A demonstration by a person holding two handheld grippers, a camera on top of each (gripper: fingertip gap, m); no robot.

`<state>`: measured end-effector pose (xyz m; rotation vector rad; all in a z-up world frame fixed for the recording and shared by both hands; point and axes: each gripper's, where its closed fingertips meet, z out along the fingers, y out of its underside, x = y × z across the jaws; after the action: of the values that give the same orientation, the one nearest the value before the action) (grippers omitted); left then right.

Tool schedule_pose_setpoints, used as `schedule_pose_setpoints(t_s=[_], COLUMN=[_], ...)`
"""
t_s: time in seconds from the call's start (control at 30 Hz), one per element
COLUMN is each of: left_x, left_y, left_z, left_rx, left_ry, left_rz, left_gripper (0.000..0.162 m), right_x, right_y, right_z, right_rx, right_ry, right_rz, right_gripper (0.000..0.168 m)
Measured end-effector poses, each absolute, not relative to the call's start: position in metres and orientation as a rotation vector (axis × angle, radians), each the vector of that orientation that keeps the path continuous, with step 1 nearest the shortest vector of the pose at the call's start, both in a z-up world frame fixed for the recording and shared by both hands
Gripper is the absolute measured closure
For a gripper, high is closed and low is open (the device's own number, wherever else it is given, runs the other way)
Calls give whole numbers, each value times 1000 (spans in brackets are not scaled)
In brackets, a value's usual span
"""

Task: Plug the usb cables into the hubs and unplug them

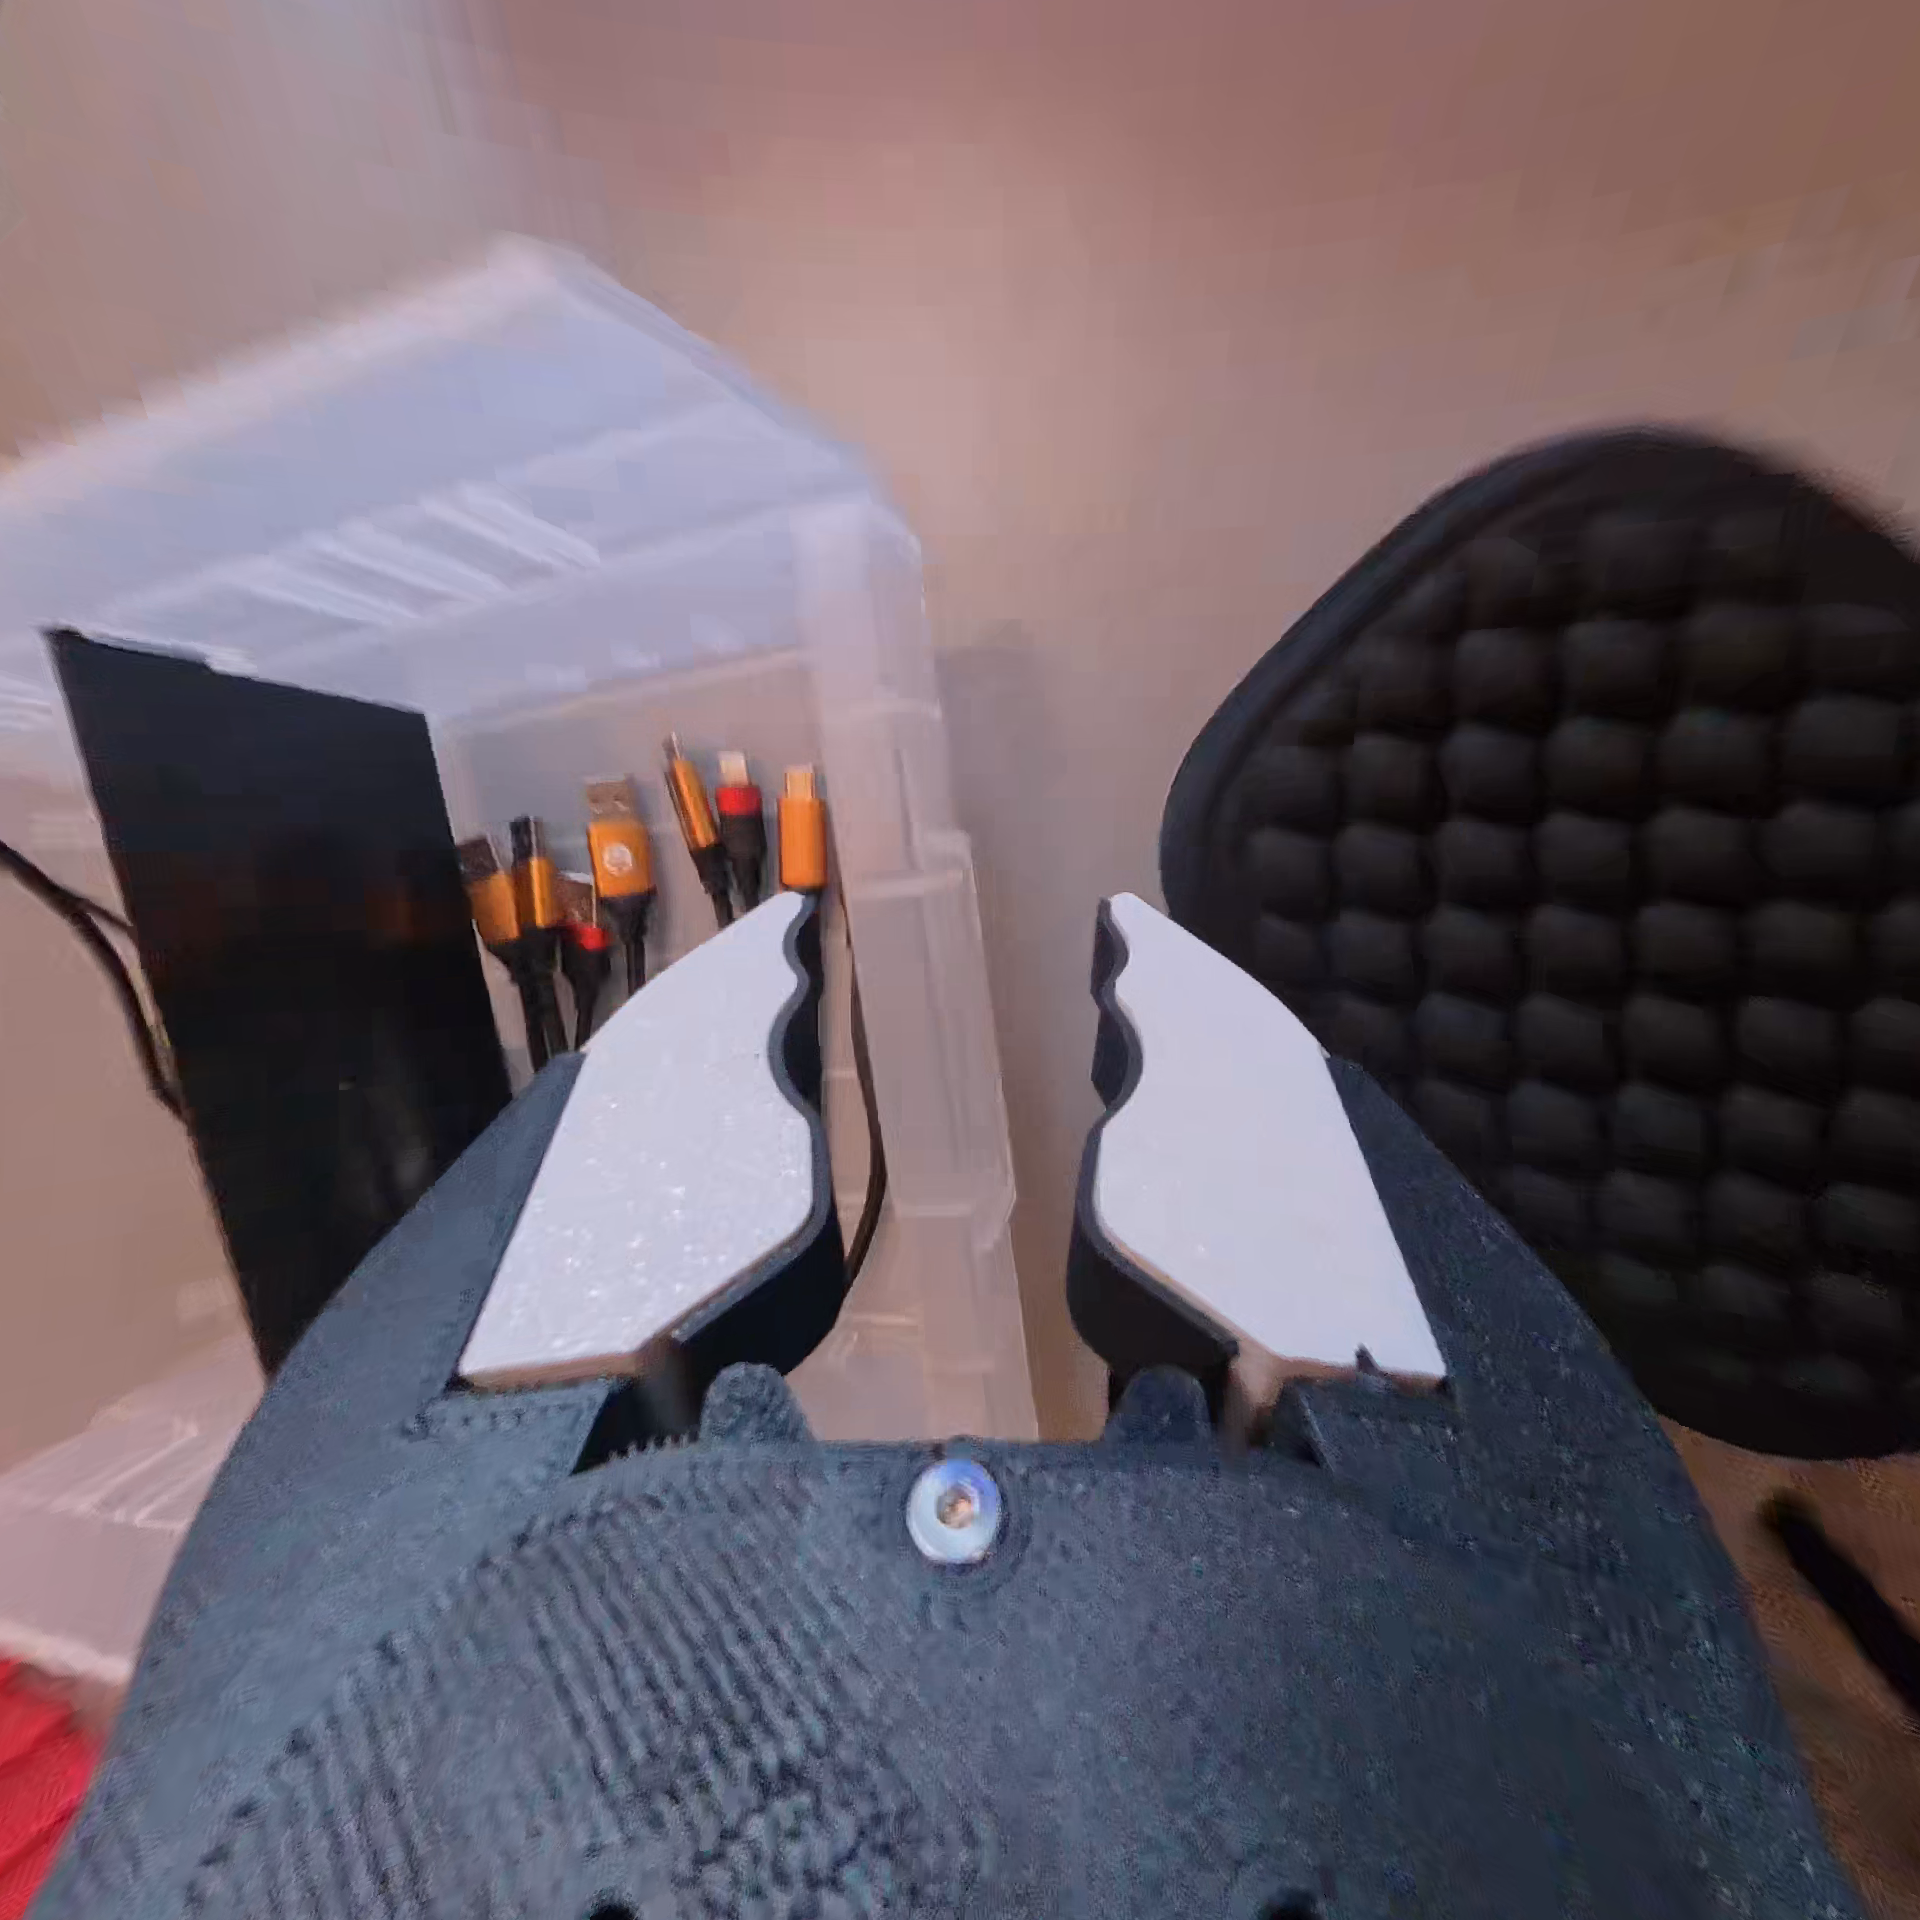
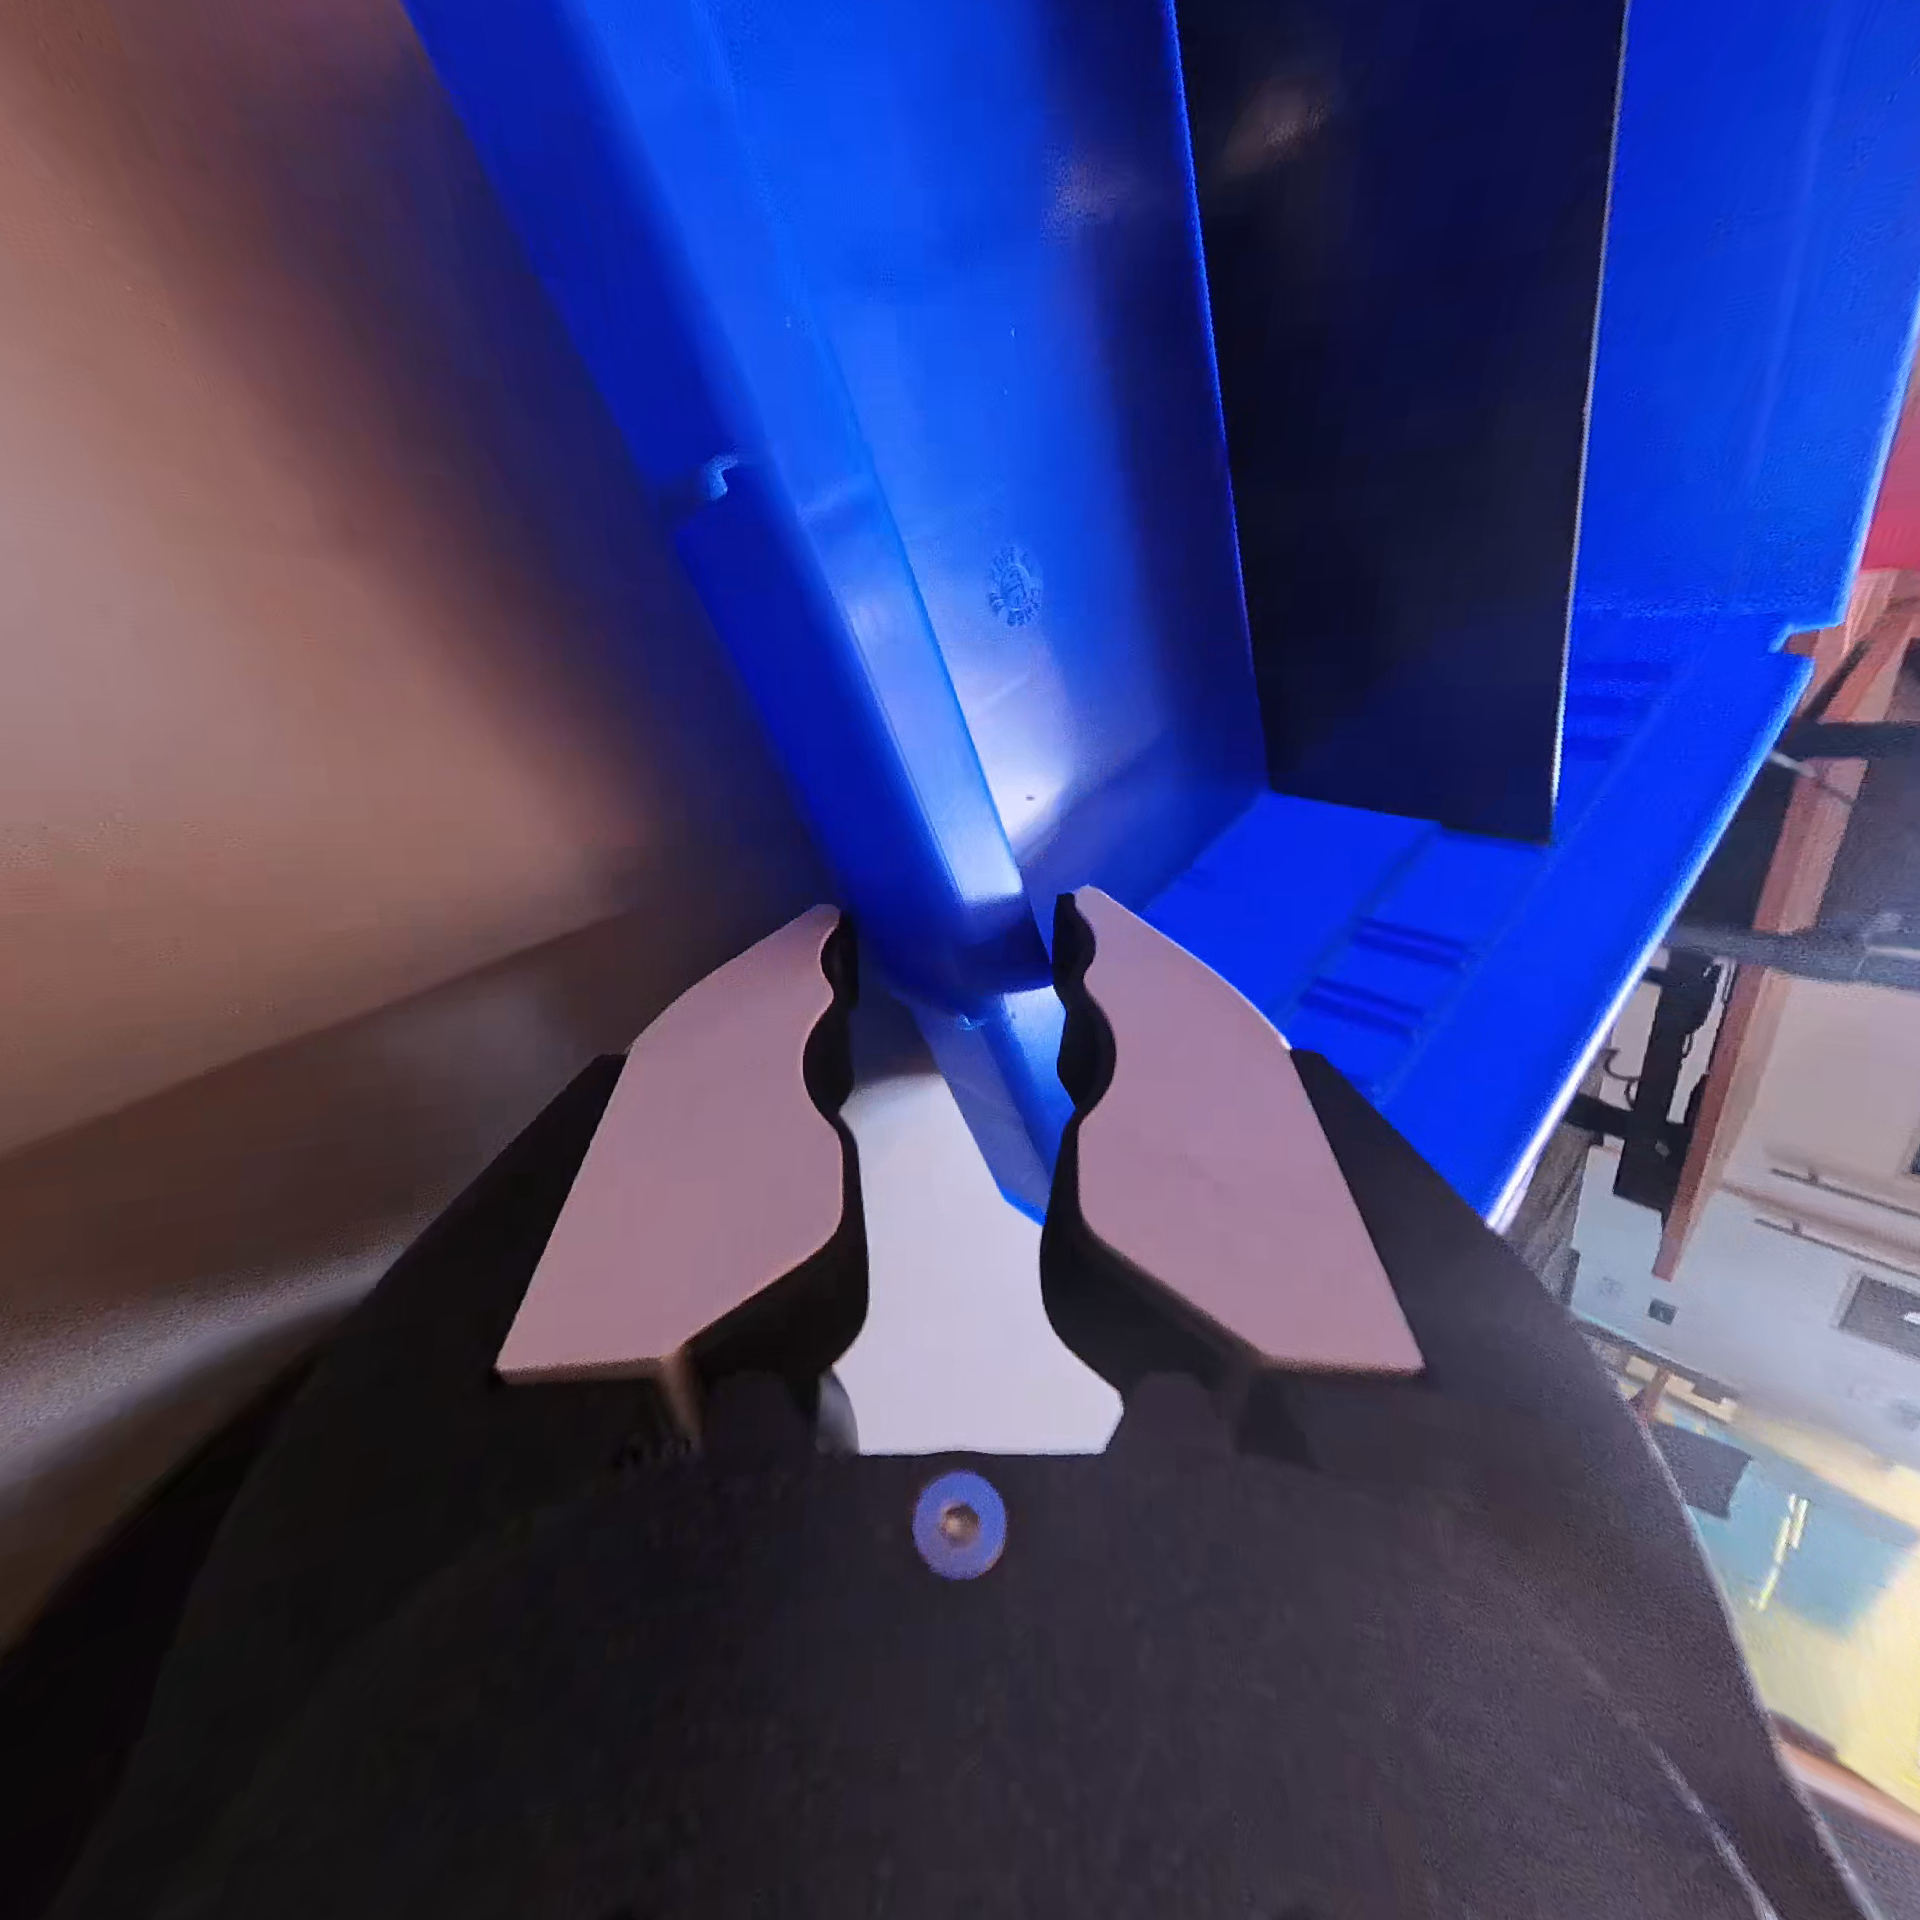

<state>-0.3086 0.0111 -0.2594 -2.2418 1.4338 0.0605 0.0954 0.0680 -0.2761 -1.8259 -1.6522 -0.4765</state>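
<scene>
In the left wrist view, several USB cables (image 1: 623, 862) with orange and red plugs and black cords stand plug-up against the inside wall of a clear plastic bin (image 1: 894, 935). My left gripper (image 1: 951, 914) is open and empty. Its left fingertip (image 1: 795, 914) is just below and right of the plugs and not touching them. In the right wrist view, my right gripper (image 2: 951, 925) is closed around the rim of a blue plastic bin (image 2: 935, 644), with the rim filling the gap between the fingers. I cannot make out a hub in either view.
A tall black panel (image 1: 281, 935) stands left of the cables in the clear bin. A black quilted cushion (image 1: 1610, 935) is close on the right. A dark divider (image 2: 1403, 416) stands inside the blue bin. A red object (image 1: 42, 1766) is at the lower left. The left gripper's tips are roughly 40 cm from the right gripper's.
</scene>
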Motion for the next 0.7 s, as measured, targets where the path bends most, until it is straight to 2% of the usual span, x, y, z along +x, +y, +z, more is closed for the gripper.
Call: schedule_pose_setpoints(t_s=[0.03, 0.13, 0.2, 0.27, 0.7], left_x=[-315, -328, -328, -324, -312], left_y=[13, 19, 28, 32, 51], left_z=[-269, -289, -293, -293, -293], left_rx=[-2252, -2271, -2242, -2243, -2230], left_ry=[1456, 1510, 1509, 1501, 1534], left_rz=[178, 394, 442, 417, 378], left_gripper=[110, 111, 129, 131, 132], right_x=[109, 146, 166, 184, 226], right_y=[70, 79, 88, 97, 151], right_z=[-276, -276, -276, -276, -275], right_rx=[-1838, -1866, -1882, -1902, -1882], right_ry=[-1633, -1582, -1538, -1497, -1410], right_rz=[-483, -508, -515, -523, -553], right_gripper=[131, 131, 131, 131, 132])
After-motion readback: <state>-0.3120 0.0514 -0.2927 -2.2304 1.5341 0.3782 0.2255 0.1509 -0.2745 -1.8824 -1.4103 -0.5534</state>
